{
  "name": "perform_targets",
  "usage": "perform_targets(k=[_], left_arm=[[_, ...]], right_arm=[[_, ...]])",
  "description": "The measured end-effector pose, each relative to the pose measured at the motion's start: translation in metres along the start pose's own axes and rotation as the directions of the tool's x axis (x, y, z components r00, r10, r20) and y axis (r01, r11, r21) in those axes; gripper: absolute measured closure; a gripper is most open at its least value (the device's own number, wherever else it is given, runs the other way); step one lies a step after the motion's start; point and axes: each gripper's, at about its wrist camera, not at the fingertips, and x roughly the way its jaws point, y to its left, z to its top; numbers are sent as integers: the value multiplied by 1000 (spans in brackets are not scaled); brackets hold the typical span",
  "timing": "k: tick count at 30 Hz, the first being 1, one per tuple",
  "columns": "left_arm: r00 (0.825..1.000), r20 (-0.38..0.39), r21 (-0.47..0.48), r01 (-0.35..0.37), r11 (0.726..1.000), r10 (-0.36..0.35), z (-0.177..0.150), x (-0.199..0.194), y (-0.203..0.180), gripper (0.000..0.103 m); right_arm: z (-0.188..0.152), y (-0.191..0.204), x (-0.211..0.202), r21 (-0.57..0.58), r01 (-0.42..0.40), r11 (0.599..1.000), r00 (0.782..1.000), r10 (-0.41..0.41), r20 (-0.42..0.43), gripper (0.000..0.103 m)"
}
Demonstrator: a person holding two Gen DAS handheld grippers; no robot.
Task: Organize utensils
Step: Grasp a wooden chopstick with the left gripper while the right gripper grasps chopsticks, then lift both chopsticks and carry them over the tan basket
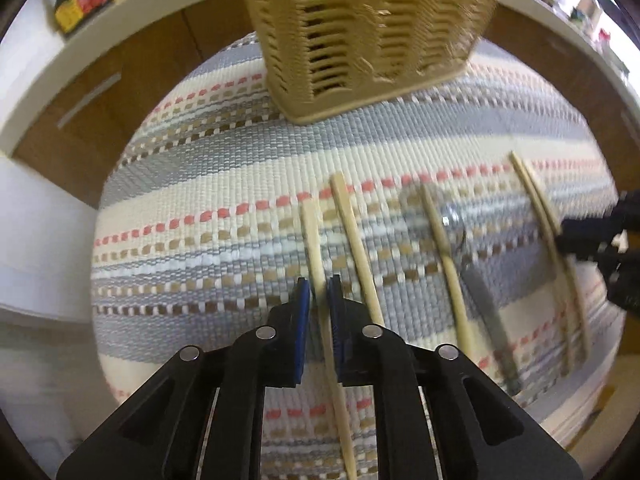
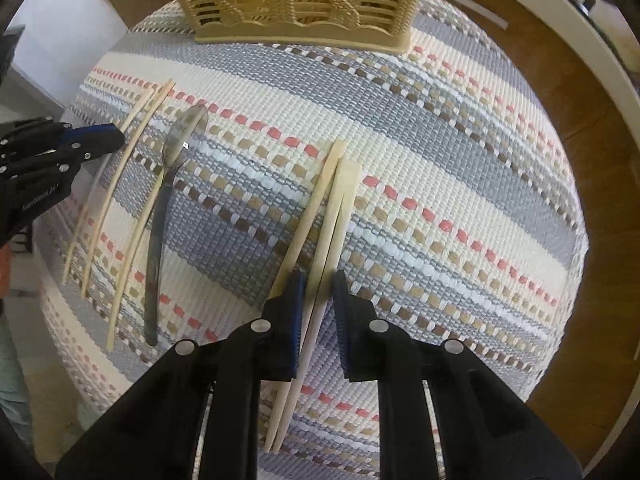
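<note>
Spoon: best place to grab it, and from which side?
Grip the spoon on its thin handle, near the middle, from straight above, with the fingers across its width. It lies flat on the mat, the bowl is wide and curved, and a chopstick lies close along one side.

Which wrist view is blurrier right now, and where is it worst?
Left wrist view: smeared on its right side, so the spoon and the right gripper are soft. Right wrist view: sharp across the mat and chopsticks. Both bulge from fisheye.
</note>
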Motion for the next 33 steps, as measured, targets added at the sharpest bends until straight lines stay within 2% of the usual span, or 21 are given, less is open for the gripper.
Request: perform_targets(k=[2, 4, 7, 10, 11, 12, 14, 15, 18, 20, 23, 28, 30, 33], left_arm=[[999, 21, 25, -34, 999, 34, -7, -2, -7, 99], [998, 57, 22, 3, 1000, -4, -12, -9, -9, 99], [986, 156, 5, 62, 998, -62, -18, -31, -6, 99], [961, 260, -8, 104, 995, -98, -21, -61, -2, 99], [950, 294, -10, 114, 993, -106, -22, -72, -1, 99], [940, 320, -11, 124, 992, -114, -23, -81, 0, 99], [918, 371, -12, 152, 988, -137, -23, -99, 4, 99], [901, 405, -11, 172, 985, -153, -24, -110, 6, 99], [876, 454, -7, 189, 982, -165, -24, -129, 8, 99], [868, 464, 3, 197, 980, -176, -26, -135, 6, 99], [861, 477, 10, 196, 981, -177, -28, -138, 2, 99], [854, 480, 10, 224, 975, -201, -33, -130, 4, 99], [855, 476, 13, 228, 974, -207, -34, -127, 5, 99], [856, 474, 16, 229, 973, -209, -35, -125, 7, 99]], right_arm=[[-3, 3, -2, 3, -17, 1000, 1000, 17, 20, 91], [-11, 8, -13, 6, -56, 998, 996, 55, 70, 93], [-18, 5, -34, 1, -91, 996, 986, 90, 143, 93], [-27, 5, -55, -25, -102, 995, 971, 105, 214, 94], [-29, 3, -60, -32, -104, 994, 967, 109, 229, 102], [-32, 1, -67, -38, -115, 993, 960, 121, 252, 102], [-33, -4, -78, -39, -147, 988, 942, 152, 299, 102], [-34, -6, -82, -42, -154, 987, 935, 160, 317, 102], [-38, -11, -88, -45, -150, 988, 921, 157, 356, 102], [-35, -9, -88, -67, -127, 990, 914, 143, 379, 101], [-29, 0, -74, -121, -193, 974, 927, 222, 303, 100], [-21, 25, -43, -205, -174, 963, 962, 211, 173, 97], [-18, 34, -33, -245, -169, 955, 970, 205, 130, 97], [-16, 42, -28, -277, -156, 948, 973, 195, 121, 97]])
